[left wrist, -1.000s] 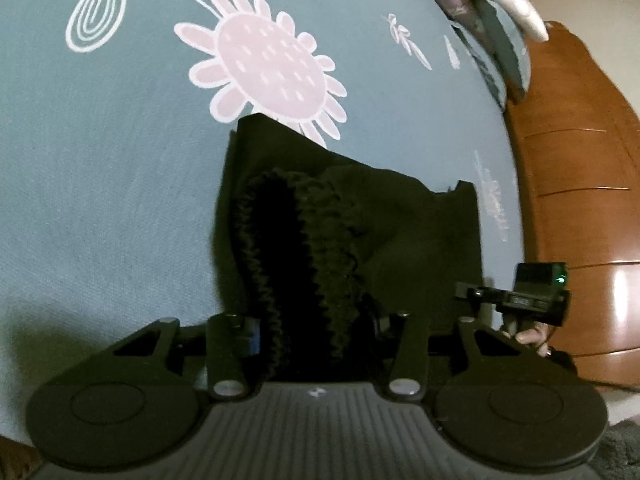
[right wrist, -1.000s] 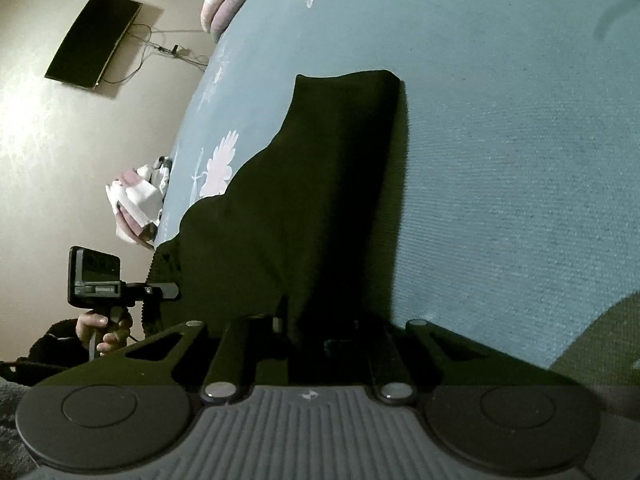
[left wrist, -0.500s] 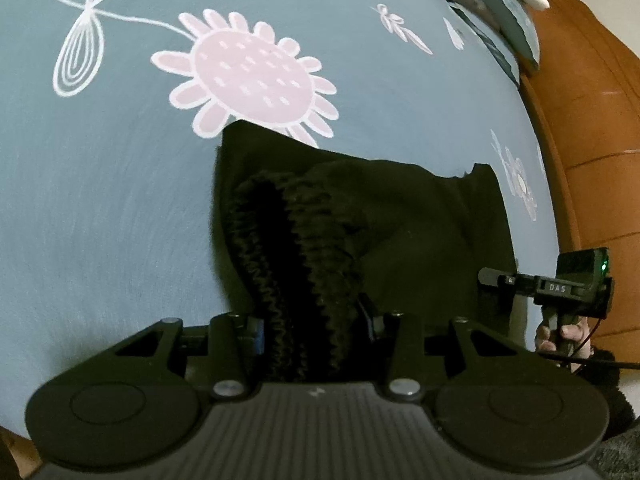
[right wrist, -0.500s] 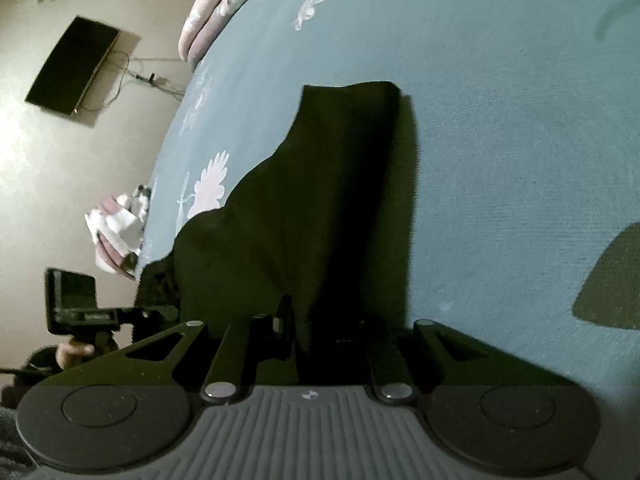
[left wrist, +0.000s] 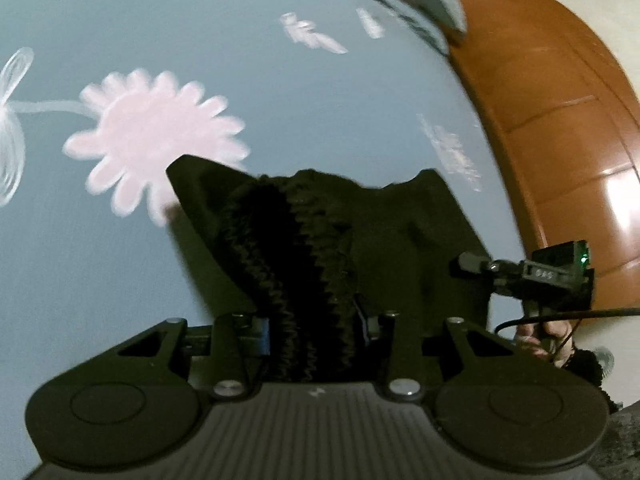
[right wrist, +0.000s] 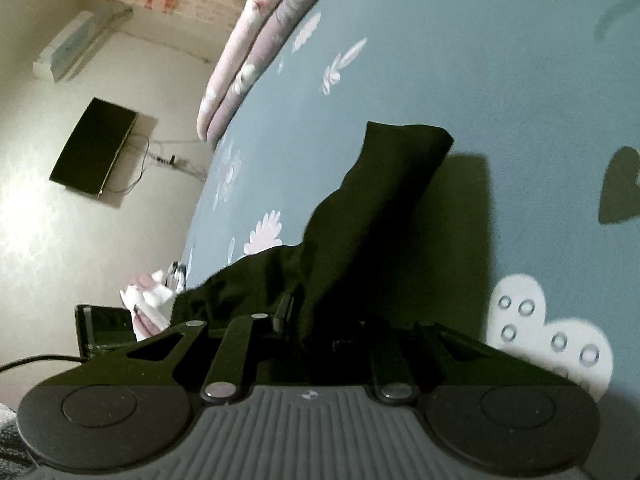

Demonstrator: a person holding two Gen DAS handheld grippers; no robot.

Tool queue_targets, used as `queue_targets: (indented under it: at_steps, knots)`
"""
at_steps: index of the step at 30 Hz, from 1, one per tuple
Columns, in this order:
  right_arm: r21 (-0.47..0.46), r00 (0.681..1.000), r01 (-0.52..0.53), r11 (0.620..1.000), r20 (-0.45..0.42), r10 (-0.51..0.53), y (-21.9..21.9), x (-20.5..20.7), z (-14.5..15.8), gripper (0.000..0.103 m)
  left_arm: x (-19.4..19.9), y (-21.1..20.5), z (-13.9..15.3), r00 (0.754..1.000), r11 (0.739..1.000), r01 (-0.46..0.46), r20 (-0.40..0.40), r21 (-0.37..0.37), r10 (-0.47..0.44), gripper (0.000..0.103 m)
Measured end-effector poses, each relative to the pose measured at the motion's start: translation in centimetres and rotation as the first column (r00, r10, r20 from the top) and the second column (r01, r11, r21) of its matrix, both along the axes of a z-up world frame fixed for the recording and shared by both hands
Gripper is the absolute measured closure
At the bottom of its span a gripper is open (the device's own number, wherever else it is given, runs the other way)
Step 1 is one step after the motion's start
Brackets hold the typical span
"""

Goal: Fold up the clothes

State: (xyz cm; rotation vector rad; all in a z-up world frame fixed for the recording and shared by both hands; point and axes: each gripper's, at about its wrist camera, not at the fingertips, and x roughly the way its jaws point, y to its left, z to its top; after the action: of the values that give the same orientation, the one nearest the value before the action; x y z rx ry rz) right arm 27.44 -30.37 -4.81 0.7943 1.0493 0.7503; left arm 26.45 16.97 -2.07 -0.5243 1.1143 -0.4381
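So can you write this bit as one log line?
left gripper: shut on black garment | right gripper: shut on black garment | bedsheet beneath

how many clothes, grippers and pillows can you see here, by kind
black garment: 1, held at both ends
grippers: 2, left gripper, right gripper
pillows stacked at the edge of the bedsheet: 2
total: 5

Teal bedsheet (left wrist: 240,32) with pink flower print, black garment (right wrist: 392,184) partly lying on it, pillows (right wrist: 256,52) at its edge
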Motion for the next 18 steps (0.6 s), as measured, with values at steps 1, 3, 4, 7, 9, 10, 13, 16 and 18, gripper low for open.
queue_targets:
  at_steps: [1,3,4,7,9,10,13,16,18]
  knots:
    - [0.0,1.0,0.012,1.0,0.008,-0.012,0.0,-0.5,0.3,0.083,0.3,-0.2,0.4,1.0,1.0,0.017,0.013,-0.004,-0.017,0.068]
    - [-0.003,0.999,0.037,0.999,0.026,-0.037,-0.2,-1.3,0.9,0.083,1.1,-0.8,1.2,0.998,0.999,0.05,0.042,-0.01,-0.05,0.068]
    - [-0.008,0.998,0.052,0.999,0.035,-0.051,-0.3,-1.8,1.3,0.083,1.5,-1.2,1.6,0.996,0.998,0.068,0.054,-0.01,-0.067,0.068]
    - [-0.007,0.994,0.098,0.995,0.056,-0.098,-0.9,-3.1,2.1,0.083,2.8,-2.7,2.7,0.987,0.991,0.133,0.096,0.0,-0.132,0.068]
    - [-0.008,0.988,0.135,0.991,0.072,-0.134,-1.7,-4.1,2.6,0.083,3.9,-4.1,3.3,0.976,0.984,0.178,0.122,0.01,-0.178,0.069]
    - [-0.011,0.985,0.156,0.988,0.081,-0.154,-2.2,-4.6,2.9,0.083,4.5,-4.8,3.6,0.97,0.98,0.2,0.135,0.015,-0.2,0.069]
    - [-0.023,0.969,0.226,0.974,0.106,-0.222,-3.9,-6.0,3.7,0.083,6.2,-7.2,4.4,0.951,0.964,0.263,0.161,0.026,-0.264,0.069]
    - [-0.035,0.948,0.297,0.954,0.128,-0.29,-5.7,-7.2,4.3,0.082,8.3,-10.0,4.9,0.93,0.945,0.324,0.174,0.029,-0.324,0.069]
    - [-0.04,0.93,0.347,0.937,0.142,-0.339,-7.2,-8.1,4.7,0.082,9.6,-12.2,5.3,0.91,0.928,0.37,0.189,0.034,-0.37,0.069]
